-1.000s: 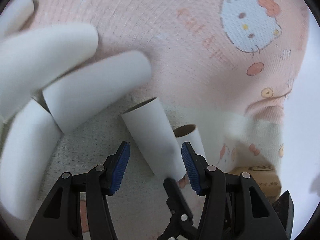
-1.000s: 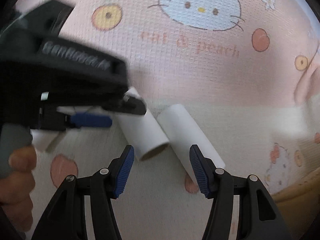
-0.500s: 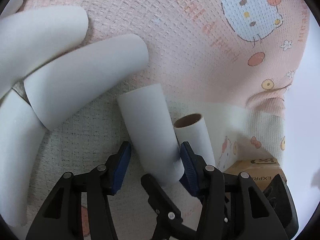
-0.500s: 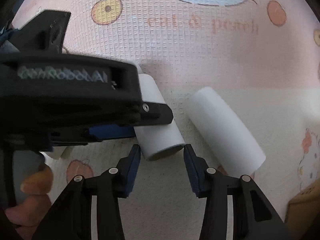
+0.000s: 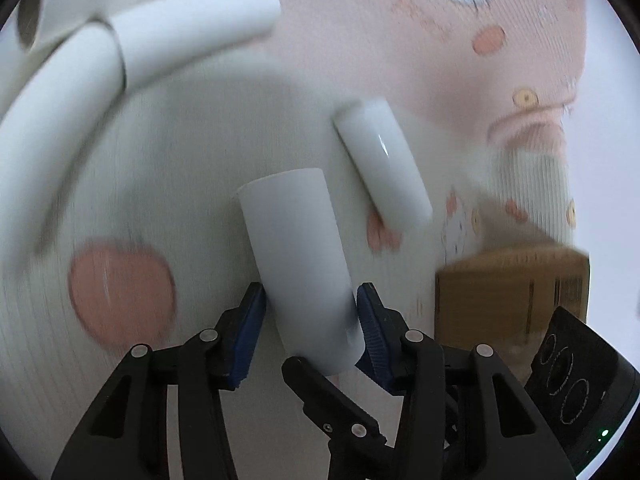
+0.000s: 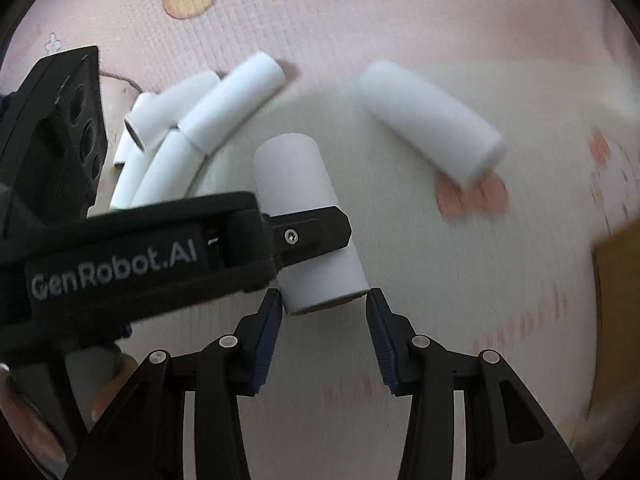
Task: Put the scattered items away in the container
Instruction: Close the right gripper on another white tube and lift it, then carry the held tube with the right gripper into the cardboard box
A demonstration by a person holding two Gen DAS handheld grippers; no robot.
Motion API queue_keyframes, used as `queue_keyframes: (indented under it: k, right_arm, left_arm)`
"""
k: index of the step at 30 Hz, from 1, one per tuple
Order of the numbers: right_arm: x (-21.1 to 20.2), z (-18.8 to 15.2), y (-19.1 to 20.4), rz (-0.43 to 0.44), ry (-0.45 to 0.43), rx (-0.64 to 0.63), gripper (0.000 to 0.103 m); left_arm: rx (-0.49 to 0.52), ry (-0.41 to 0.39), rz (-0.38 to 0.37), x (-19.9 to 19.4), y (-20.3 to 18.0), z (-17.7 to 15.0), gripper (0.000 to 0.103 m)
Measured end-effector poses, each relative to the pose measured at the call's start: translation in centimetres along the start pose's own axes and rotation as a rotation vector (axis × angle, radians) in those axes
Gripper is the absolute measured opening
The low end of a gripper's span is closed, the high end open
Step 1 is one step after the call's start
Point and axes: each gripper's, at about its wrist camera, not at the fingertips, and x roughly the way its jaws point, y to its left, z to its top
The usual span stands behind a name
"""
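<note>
My left gripper (image 5: pixel 310 314) is shut on a white cardboard tube (image 5: pixel 298 264) and holds it above the cloth. The same tube (image 6: pixel 308 224) shows in the right wrist view, with the left gripper's finger (image 6: pixel 308 236) across it. My right gripper (image 6: pixel 324 316) is open, its blue pads either side of the tube's near end without clamping it. A second loose tube (image 5: pixel 384 168) lies on the cloth to the right; it also shows in the right wrist view (image 6: pixel 432 120). A pile of several tubes (image 5: pixel 100 68) lies at the left; it also shows in the right wrist view (image 6: pixel 188 128).
A pink and cream Hello Kitty cloth (image 6: pixel 400 8) covers the surface. A brown cardboard box (image 5: pixel 508 304) stands at the right; its edge shows in the right wrist view (image 6: pixel 618 300). The right gripper's body (image 5: pixel 576 380) sits at the lower right of the left wrist view.
My left gripper has closed on the tube and lifted it off the cloth; the other tubes look farther away. The right gripper's jaws have opened wider around the tube's end.
</note>
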Motion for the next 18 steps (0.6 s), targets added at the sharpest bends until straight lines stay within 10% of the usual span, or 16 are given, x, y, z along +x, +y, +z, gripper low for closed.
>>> queue_keyframes:
  k: [12, 18]
  right_arm:
    - [-5.4, -11.0, -1.3, -0.056, 0.065, 0.123, 0.04]
    - [-6.5, -9.4, -6.2, -0.03, 0.093, 0.115, 0.038]
  left_arm:
    - [0.253, 0.082, 0.048, 1.1, -5.4, -8.7, 0.051]
    - [0.304, 0.112, 0.087, 1.7, -5.3, -11.6, 0.05]
